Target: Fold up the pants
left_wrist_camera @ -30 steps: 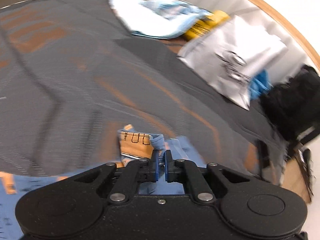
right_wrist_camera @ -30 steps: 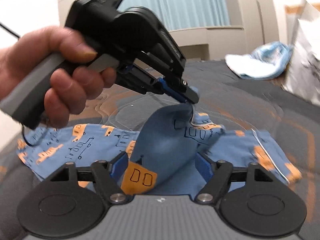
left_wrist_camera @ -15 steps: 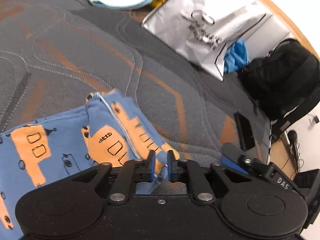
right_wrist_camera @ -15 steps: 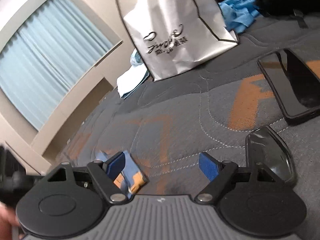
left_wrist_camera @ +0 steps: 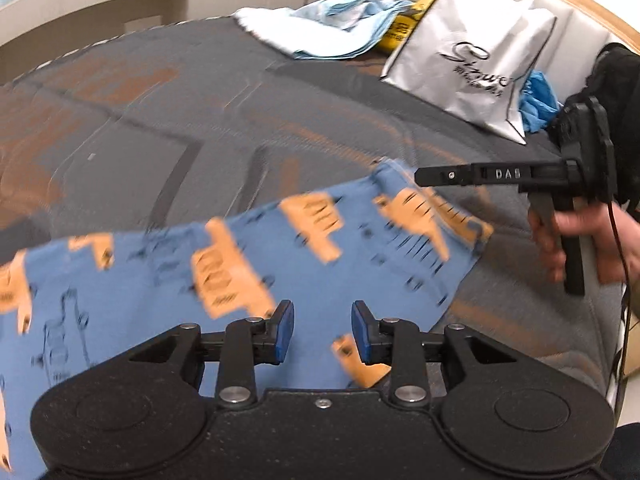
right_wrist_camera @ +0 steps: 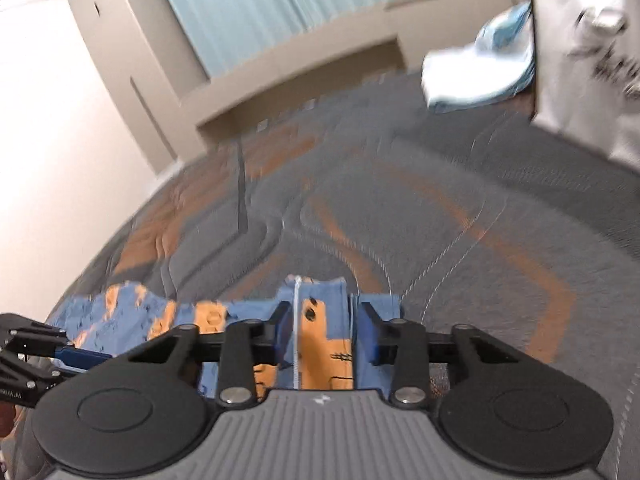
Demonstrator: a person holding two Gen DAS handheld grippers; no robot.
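Blue pants with orange prints (left_wrist_camera: 248, 264) lie flat on the grey and orange bedspread (left_wrist_camera: 160, 128). My left gripper (left_wrist_camera: 322, 334) is open and empty, just above the near part of the cloth. The right gripper's body shows at the right of the left wrist view (left_wrist_camera: 520, 176), above the pants' right end. In the right wrist view, my right gripper (right_wrist_camera: 326, 338) is open, its jaws either side of the pants' edge (right_wrist_camera: 316, 320) with a white drawstring, not closed on it.
A white printed bag (left_wrist_camera: 472, 52) stands at the far right of the bed, with blue cloth (left_wrist_camera: 536, 100) and a black backpack (left_wrist_camera: 616, 80) beside it. A pale blue and white garment (left_wrist_camera: 320, 28) lies at the far edge. Wall and curtain (right_wrist_camera: 280, 4) behind.
My left gripper has let go of the pants and opened; the cloth now lies flat. My right gripper has swung back over the pants' edge, still open.
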